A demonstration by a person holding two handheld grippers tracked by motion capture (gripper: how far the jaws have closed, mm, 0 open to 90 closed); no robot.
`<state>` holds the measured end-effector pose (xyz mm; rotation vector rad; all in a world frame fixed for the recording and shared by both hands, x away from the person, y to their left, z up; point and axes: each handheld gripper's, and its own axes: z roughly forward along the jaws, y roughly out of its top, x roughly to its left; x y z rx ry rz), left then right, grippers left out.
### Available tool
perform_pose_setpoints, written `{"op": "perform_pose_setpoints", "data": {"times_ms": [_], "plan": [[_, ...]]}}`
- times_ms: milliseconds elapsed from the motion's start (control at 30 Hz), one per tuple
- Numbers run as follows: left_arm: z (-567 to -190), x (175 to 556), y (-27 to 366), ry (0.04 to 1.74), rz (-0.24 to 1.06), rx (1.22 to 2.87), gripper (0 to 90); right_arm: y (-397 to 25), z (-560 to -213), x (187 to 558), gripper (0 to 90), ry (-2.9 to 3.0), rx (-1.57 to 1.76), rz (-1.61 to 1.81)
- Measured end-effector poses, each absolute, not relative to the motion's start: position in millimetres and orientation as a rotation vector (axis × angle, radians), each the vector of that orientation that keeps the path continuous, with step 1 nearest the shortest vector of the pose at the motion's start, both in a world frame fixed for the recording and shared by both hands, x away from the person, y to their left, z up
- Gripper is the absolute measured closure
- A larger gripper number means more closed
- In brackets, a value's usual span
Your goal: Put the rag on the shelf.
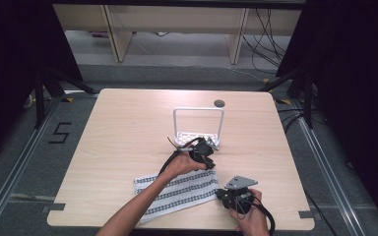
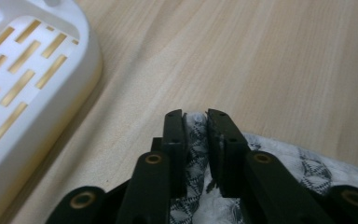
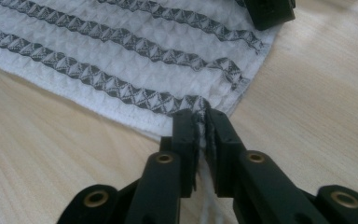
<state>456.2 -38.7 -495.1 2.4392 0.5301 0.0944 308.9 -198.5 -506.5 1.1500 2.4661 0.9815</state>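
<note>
striped towel point(image 1: 177, 193) lies flat on the table point(image 1: 128, 128), just in front of the white rack point(image 1: 198, 125). left gripper point(image 2: 196, 122) is clenched on the towel corner nearest the rack; right gripper point(image 3: 202, 122) is clenched on the corner farther from the rack.
</note>
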Motion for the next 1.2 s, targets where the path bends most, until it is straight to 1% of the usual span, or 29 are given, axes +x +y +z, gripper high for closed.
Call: {"op": "perform_pose_setpoints", "data": {"times_ms": [33, 167, 400, 433, 533, 567, 667, 800, 833, 867, 900, 933, 967, 1000, 1067, 1100, 1133, 1200], "plan": [[-494.1, 455.2, -37.4, 0.523, 0.101, 2.437, 81.9, -198.8, -506.9, 309.1, 85.4, 2.463, 1.131, 0.984], [-487.0, 453.3, -31.7, 0.533, 0.104, 2.411, 83.5, -201.5, -505.7, 310.2, 86.4, 2.446, 1.104, 1.000], [-467.8, 449.6, -18.9, 0.529, 0.121, 2.373, 84.4, -203.5, -498.1, 310.0, 86.8, 2.405, 1.054, 1.042], [-461.7, 446.7, -15.1, 0.545, 0.126, 2.340, 84.5, -202.8, -494.3, 308.3, 86.9, 2.389, 1.070, 1.068], [-452.8, 445.5, -8.5, 0.533, 0.144, 2.348, 84.5, -203.3, -490.4, 308.2, 86.9, 2.369, 1.053, 1.087], [-445.3, 443.6, -3.0, 0.541, 0.150, 2.319, 84.5, -203.7, -484.6, 308.4, 87.0, 2.352, 1.020, 1.109], [-436.1, 442.3, 3.9, 0.533, 0.167, 2.315, 84.5, -203.3, -478.1, 309.2, 87.0, 2.344, 0.995, 1.117], [-416.2, 438.1, 19.5, 0.541, 0.198, 2.280, 84.4, -202.8, -459.1, 312.1, 87.2, 2.294, 0.980, 1.186], [-411.7, 436.4, 23.0, 0.564, 0.197, 2.244, 84.5, -202.1, -455.0, 312.1, 87.2, 2.275, 0.980, 1.197], [-405.8, 436.7, 28.9, 0.554, 0.200, 2.238, 84.5, -201.8, -449.1, 313.1, 87.2, 2.260, 0.952, 1.209], [-394.0, 434.2, 38.5, 0.582, 0.201, 2.182, 84.5, -200.7, -437.0, 316.3, 87.3, 2.212, 0.898, 1.229], [-394.0, 434.2, 38.5, 0.582, 0.201, 2.182, 84.5, -200.7, -437.0, 316.3, 87.3, 2.212, 0.898, 1.229], [-382.0, 431.0, 47.5, 0.610, 0.199, 2.127, 84.5, -198.6, -424.7, 319.4, 87.4, 2.185, 0.882, 1.252], [-382.0, 431.0, 47.5, 0.610, 0.199, 2.127, 84.4, -198.6, -424.7, 319.4, 87.4, 2.185, 0.882, 1.252], [-364.8, 425.5, 57.4, 0.613, 0.222, 2.086, 84.5, -194.4, -406.0, 323.8, 87.5, 2.156, 0.860, 1.278], [-364.8, 425.5, 57.4, 0.613, 0.222, 2.086, 84.5, -194.4, -406.0, 323.8, 87.5, 2.156, 0.860, 1.278], [-356.8, 423.5, 61.9, 0.610, 0.217, 2.075, 84.5, -193.4, -401.1, 325.0, 87.5, 2.145, 0.854, 1.289], [-345.6, 420.7, 67.8, 0.613, 0.222, 2.042, 84.5, -191.9, -385.8, 328.5, 87.5, 2.118, 0.849, 1.303]]}}
